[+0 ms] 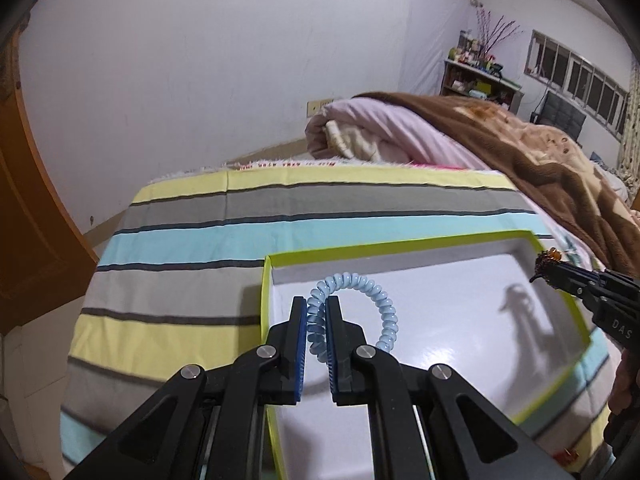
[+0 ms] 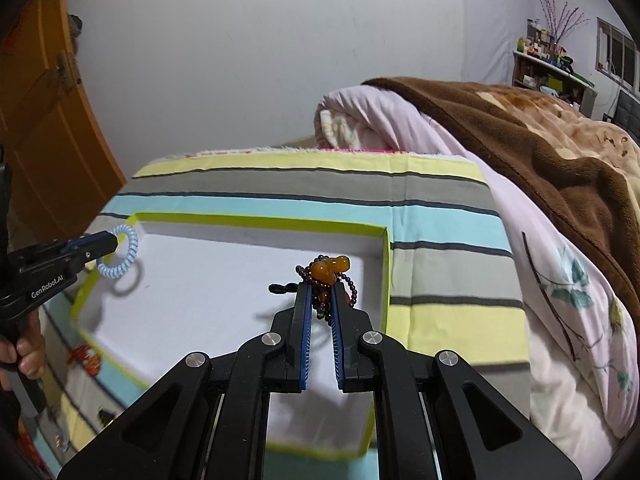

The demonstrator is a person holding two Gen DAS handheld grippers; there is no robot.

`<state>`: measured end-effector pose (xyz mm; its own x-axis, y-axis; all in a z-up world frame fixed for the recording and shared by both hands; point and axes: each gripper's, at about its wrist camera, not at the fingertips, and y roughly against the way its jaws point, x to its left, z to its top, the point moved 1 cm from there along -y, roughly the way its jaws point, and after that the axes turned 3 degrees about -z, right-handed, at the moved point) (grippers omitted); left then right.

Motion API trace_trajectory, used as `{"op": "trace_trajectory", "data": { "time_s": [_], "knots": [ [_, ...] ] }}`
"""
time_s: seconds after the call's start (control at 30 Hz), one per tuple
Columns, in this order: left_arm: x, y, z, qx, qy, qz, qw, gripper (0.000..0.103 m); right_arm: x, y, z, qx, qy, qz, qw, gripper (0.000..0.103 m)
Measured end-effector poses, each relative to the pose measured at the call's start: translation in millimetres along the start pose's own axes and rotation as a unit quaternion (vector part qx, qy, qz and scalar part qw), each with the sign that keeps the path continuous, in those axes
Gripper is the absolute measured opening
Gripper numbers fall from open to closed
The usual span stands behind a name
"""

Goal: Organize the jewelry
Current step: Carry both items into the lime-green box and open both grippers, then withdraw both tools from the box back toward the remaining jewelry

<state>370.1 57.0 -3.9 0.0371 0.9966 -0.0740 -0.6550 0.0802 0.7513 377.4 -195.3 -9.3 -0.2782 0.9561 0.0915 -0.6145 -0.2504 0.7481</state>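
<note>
I see the shallow white cardboard box with lime-green rim resting on the striped bedsheet. My left gripper sits over the box's near-left corner, with the pale blue spiral coil bracelet between its jaws and hanging above the box floor. My right gripper is over the box's right side, with the dark beaded strand with amber beads between its jaws. Behind and right of the box lies the rolled pink quilt, with the brown fleece blanket on it. The wooden shelf stands against the far wall, behind the bedding.
</note>
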Motion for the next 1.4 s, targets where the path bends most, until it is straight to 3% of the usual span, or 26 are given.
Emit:
{"op": "trace_trajectory", "data": {
  "time_s": [0.23, 0.67, 0.77, 1.0, 1.4],
  "knots": [
    [5.3, -32.1, 2.9, 0.020, 0.000, 0.017, 0.9997, 0.009, -6.1, -28.7, 9.8, 0.022, -0.008, -0.010, 1.000, 0.010],
    [-0.3, -26.7, 5.6, 0.004, 0.000, 0.005, 1.0000, 0.010, -5.1, -26.3, 6.6, 0.019, 0.002, -0.012, 1.000, 0.020],
    [-1.4, -15.0, 3.2, -0.005, 0.002, 0.001, 1.0000, 0.015, -3.8, -15.2, 3.1, 0.012, -0.001, -0.008, 1.000, 0.021],
    [-5.6, 26.9, -12.4, -0.029, -0.003, -0.006, 0.9996, 0.016, 1.9, 26.7, -10.9, -0.017, -0.003, 0.002, 1.000, 0.022],
    [-24.5, 124.0, -75.3, -0.093, -0.010, -0.007, 0.9956, 0.016, 26.8, 119.9, -69.6, -0.069, 0.006, 0.014, 0.998, 0.022]
  ]
}}
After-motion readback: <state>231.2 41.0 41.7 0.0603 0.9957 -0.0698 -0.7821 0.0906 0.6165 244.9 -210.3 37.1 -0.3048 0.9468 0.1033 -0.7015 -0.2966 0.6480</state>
